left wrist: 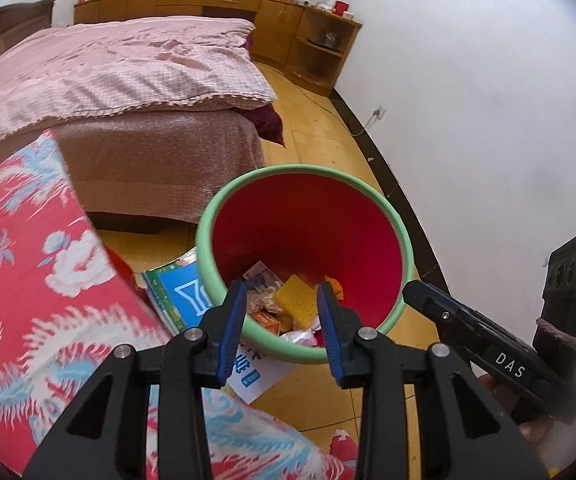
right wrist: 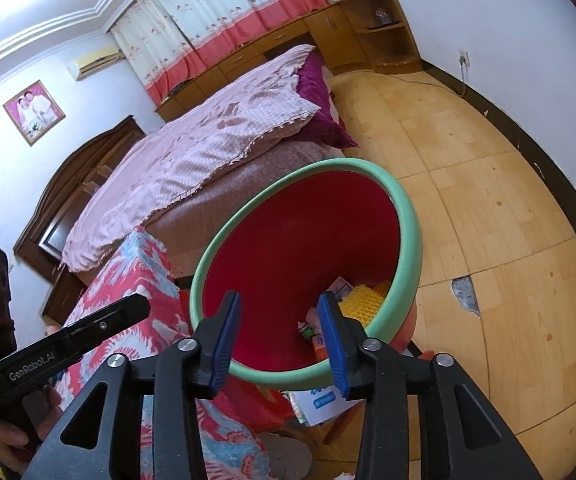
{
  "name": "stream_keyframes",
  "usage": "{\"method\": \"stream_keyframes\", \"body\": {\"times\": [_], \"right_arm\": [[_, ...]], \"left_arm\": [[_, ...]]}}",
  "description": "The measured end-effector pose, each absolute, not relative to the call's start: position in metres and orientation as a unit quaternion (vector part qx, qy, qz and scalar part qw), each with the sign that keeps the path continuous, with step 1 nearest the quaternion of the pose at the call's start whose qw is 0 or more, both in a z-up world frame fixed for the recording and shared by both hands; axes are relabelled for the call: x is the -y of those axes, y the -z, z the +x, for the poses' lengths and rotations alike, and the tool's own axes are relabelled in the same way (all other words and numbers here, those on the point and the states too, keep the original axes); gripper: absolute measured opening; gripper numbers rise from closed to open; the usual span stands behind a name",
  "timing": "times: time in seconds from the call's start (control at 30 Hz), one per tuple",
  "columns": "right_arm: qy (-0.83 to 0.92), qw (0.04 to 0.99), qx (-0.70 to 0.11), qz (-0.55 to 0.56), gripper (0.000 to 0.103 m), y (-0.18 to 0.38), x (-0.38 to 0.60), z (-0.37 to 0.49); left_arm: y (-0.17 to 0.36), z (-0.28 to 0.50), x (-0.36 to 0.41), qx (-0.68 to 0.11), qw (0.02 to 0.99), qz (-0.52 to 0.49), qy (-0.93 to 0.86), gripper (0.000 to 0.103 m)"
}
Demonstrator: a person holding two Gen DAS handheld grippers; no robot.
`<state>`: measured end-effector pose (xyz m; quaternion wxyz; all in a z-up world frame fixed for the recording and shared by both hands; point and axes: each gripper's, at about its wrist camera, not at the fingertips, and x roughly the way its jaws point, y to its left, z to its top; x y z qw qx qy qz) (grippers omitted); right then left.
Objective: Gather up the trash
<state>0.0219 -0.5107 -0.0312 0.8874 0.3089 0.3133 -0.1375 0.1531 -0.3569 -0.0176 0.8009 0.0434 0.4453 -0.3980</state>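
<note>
We see the trash bin point(left wrist: 402, 236), red inside with a pale green rim, standing on the wooden floor point(right wrist: 488, 208) at the foot of the bed point(left wrist: 127, 80), just in front of both grippers. At its bottom lies the collected trash point(left wrist: 271, 300): crumpled wrappers, a small orange carton and a yellow waffle-textured piece point(left wrist: 298, 294); from the right wrist view the same yellow piece point(right wrist: 364, 300) shows against the bin's near wall.

Our left gripper point(left wrist: 281, 320) hangs over the bin's near rim with its blue-padded jaws apart and nothing between them. Our right gripper point(right wrist: 279, 334) hangs likewise over the rim, jaws parted and empty. Each gripper shows in the other's view, off to the side, with a hand point(right wrist: 15, 432) on its handle.

Touching the bin on its left is a blue and green booklet point(left wrist: 175, 292) on the floor, and a white printed sheet point(left wrist: 253, 376) pokes out from under the bin's near edge. A red cloth with white and light-blue phoenix patterns point(left wrist: 27, 280) covers something bulky close on the left, crowding that side of the bin. Beyond, the bed carries a pink quilt point(right wrist: 191, 148) and a purple pillow point(right wrist: 320, 104). Wooden cabinets point(left wrist: 288, 28) line the far wall under red and white curtains point(right wrist: 227, 12). A chipped patch point(right wrist: 464, 294) marks the floor to the bin's right.
</note>
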Motion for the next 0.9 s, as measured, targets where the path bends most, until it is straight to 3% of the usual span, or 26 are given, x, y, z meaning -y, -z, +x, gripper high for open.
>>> {"method": "stream_keyframes", "body": {"times": [0.13,0.3,0.67,0.9], "right_arm": [[0.130,0.890,-0.318,0.299,0.058,0.026,0.499,0.022],[0.121,0.895,-0.323,0.284,0.059,0.019,0.480,0.023],[0.081,0.910,-0.327,0.242,0.073,-0.003,0.420,0.030],[0.049,0.919,-0.328,0.212,0.076,-0.014,0.376,0.030]], "left_arm": [[0.014,0.152,0.335,-0.446,0.812,0.034,0.376,0.039],[0.010,0.150,0.299,-0.445,0.828,0.016,0.342,0.044],[-0.006,0.137,0.213,-0.428,0.865,-0.024,0.259,0.058],[-0.022,0.115,0.164,-0.400,0.890,-0.035,0.214,0.059]]}}
